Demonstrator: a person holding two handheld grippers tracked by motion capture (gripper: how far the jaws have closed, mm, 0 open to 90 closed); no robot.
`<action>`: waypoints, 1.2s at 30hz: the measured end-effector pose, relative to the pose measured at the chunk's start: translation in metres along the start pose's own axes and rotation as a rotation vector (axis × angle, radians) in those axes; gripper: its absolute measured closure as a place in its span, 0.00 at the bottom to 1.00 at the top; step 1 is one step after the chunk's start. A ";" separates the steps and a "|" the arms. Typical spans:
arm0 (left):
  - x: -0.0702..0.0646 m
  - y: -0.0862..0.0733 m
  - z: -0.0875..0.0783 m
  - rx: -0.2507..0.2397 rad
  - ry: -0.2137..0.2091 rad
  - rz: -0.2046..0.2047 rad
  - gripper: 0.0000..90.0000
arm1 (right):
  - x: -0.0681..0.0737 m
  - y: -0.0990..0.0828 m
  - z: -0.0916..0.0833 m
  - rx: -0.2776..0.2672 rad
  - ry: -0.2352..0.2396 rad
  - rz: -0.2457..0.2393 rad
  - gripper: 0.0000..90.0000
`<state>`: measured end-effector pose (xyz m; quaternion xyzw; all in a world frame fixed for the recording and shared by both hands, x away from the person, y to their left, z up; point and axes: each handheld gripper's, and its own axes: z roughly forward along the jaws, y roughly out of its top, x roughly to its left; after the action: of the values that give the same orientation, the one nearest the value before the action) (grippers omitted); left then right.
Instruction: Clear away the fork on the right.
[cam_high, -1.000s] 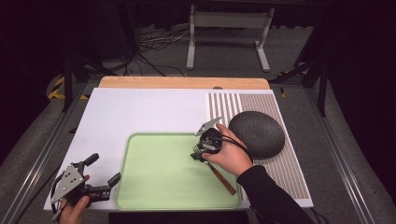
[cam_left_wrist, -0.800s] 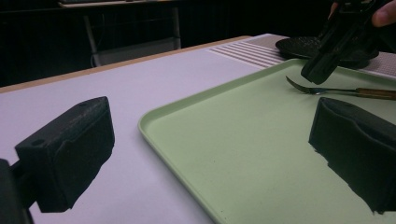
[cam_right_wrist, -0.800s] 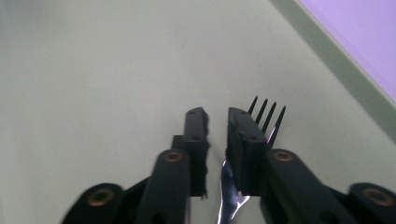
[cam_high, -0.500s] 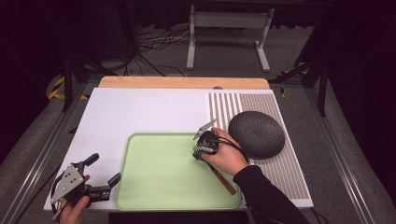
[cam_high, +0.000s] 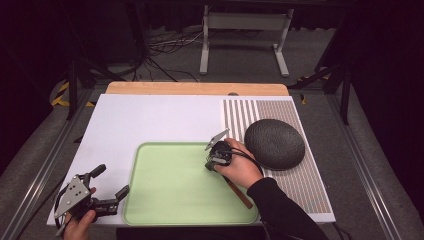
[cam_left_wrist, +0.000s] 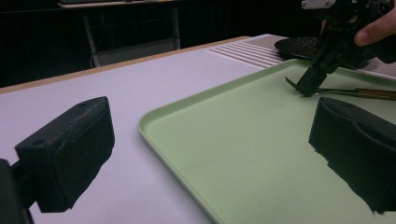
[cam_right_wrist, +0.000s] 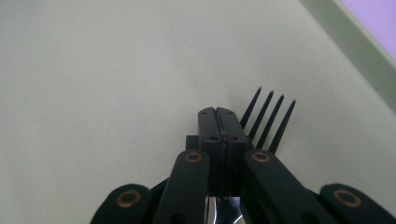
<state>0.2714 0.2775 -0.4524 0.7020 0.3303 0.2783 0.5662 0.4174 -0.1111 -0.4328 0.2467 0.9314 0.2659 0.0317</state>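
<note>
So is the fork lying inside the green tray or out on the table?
Inside. The fork has its tines over the green tray, and the right hand-held gripper, jaws closed, is pinching it.

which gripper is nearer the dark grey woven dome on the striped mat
Right. The right gripper sits on the pale green plastic tray, just left of the dark grey woven dome. The left gripper is off the tray's left edge, far across the table.

A: Left hand-held gripper (cam_high: 107, 196)? Sitting low at the near left corner, jaws wide apart, gripped from below by the left hand (cam_high: 80, 225).

B: Right hand-held gripper (cam_high: 216, 156): tipped downward, jaws just snapped together, pads pressed flat. Right hand (cam_high: 240, 167) wrapped round it, dark sleeve trailing back.
</note>
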 end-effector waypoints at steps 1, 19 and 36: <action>0.000 0.000 0.000 0.001 0.000 0.000 0.01 | 0.000 0.000 0.000 -0.003 -0.003 0.001 1.00; 0.000 -0.001 0.001 0.006 -0.001 -0.001 0.01 | -0.014 -0.004 -0.003 -0.015 -0.061 0.046 1.00; 0.000 -0.001 0.001 0.003 0.000 -0.004 0.01 | -0.031 -0.013 -0.011 -0.014 -0.121 0.105 1.00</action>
<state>0.2719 0.2771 -0.4533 0.7022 0.3321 0.2768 0.5657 0.4363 -0.1409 -0.4319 0.3108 0.9116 0.2582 0.0758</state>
